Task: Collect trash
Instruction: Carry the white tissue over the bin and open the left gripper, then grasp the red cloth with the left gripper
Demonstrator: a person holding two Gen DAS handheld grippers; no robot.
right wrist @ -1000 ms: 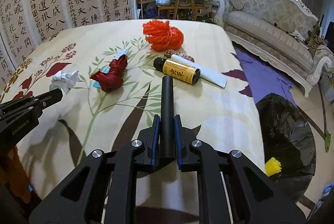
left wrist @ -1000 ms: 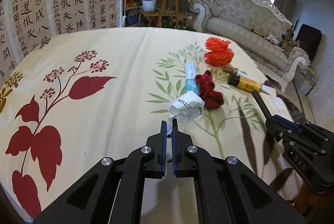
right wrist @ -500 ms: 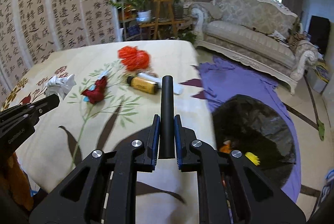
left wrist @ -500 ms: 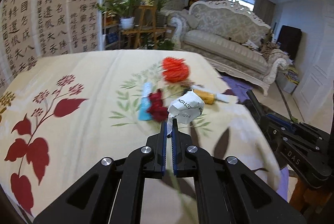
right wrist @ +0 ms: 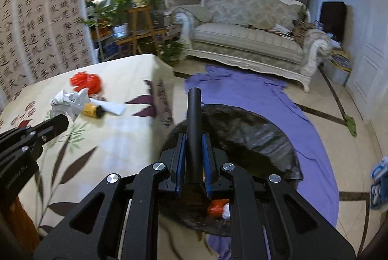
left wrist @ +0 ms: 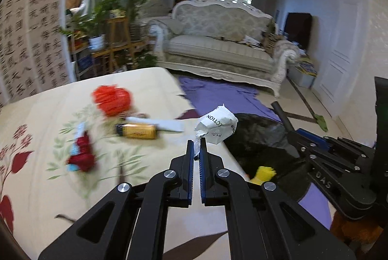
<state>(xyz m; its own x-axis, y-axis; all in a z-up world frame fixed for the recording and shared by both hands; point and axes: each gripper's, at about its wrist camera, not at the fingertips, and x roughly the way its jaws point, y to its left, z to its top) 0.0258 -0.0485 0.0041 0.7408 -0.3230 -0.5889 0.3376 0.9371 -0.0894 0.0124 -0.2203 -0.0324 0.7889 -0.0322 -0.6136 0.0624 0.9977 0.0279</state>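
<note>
My left gripper (left wrist: 197, 141) is shut on a crumpled white wrapper (left wrist: 217, 124), which hangs in the air near the table's right edge. My right gripper (right wrist: 194, 138) is shut on a black tube (right wrist: 194, 119) that points out over the black trash bag (right wrist: 245, 138) on the floor. The bag (left wrist: 262, 138) holds yellow and orange scraps. On the floral tablecloth (left wrist: 60, 187) lie an orange mesh ball (left wrist: 111, 98), a yellow bottle (left wrist: 137, 131), a white tube (left wrist: 157, 123) and a red cloth (left wrist: 81, 157). The wrapper (right wrist: 69, 102) also shows in the right wrist view.
A purple sheet (right wrist: 262, 95) is spread on the tiled floor under the bag. A cream sofa (right wrist: 247, 36) stands behind it. Plants on wooden stands (right wrist: 135, 17) and a calligraphy screen (right wrist: 43, 22) line the far left. A blue and white pack (right wrist: 378, 177) lies at right.
Both grippers have swung right, from over the table toward the trash bag, each keeping its hold. The table items have slid left in both views.
</note>
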